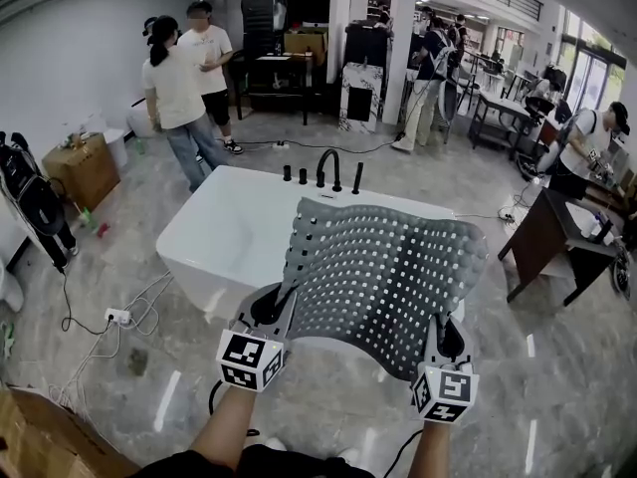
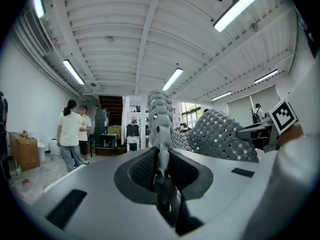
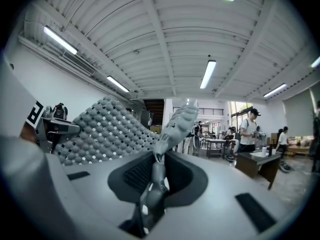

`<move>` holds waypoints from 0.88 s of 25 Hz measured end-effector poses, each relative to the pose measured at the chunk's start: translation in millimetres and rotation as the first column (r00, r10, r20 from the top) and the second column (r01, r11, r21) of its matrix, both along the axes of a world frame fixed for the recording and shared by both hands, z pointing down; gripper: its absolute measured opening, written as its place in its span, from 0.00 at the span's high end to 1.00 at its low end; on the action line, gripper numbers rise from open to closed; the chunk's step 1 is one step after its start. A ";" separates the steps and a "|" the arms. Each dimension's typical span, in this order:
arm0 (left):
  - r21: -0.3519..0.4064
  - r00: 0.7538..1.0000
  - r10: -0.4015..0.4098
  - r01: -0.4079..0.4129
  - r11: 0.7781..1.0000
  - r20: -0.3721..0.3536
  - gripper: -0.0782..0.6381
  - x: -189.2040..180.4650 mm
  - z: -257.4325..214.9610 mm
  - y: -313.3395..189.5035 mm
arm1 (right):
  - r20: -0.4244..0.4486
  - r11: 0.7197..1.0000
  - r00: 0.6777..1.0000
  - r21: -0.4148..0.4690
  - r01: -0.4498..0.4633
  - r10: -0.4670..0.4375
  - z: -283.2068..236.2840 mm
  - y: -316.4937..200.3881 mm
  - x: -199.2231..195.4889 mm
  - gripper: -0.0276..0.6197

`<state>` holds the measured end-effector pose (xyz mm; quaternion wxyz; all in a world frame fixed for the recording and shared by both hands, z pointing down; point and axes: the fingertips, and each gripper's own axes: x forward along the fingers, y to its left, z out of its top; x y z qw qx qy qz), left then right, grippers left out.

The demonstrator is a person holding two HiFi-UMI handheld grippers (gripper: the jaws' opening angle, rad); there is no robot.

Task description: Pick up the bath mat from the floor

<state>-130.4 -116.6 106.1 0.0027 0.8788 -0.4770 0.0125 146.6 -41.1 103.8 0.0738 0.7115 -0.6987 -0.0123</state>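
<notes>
Bath mat (image 1: 383, 267), grey and pierced with rows of small holes, is held up off the floor in the lower middle of the head view, spread between the two grippers. Its near left corner is clamped in the left gripper (image 1: 272, 305), the jaws pressed together on the thin edge. The near right corner is pinched the same way by the right gripper (image 1: 444, 333). Behind the mat a white bathtub (image 1: 214, 232) is seen, with black faucet fittings (image 1: 328, 167) on its far rim. Only its white inside is shown at the left end, the rest being hidden by the mat. A cardboard box (image 1: 85, 172) is set at the left edge, its contents not to be made out.
</notes>
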 end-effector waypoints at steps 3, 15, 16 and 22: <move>0.003 1.000 0.001 -0.001 1.000 -0.007 0.81 4.4 -0.6 2.7 | -0.005 1.000 1.000 0.003 -0.001 0.001 -0.7 3.8 3.8 0.85; 0.015 1.000 -0.015 0.015 1.000 -0.023 0.81 -6.8 -6.2 11.8 | -0.008 1.000 1.000 0.007 0.001 -0.001 -5.5 12.7 -2.6 0.85; 0.015 1.000 -0.017 0.017 1.000 -0.024 0.81 -7.5 -6.5 11.9 | -0.008 1.000 1.000 0.007 0.003 -0.003 -5.4 12.4 -3.3 0.85; 0.013 0.999 -0.026 0.026 1.000 -0.029 0.81 -11.2 -6.9 15.5 | -0.012 1.000 1.000 0.006 -0.001 0.001 -5.2 15.7 -5.0 0.85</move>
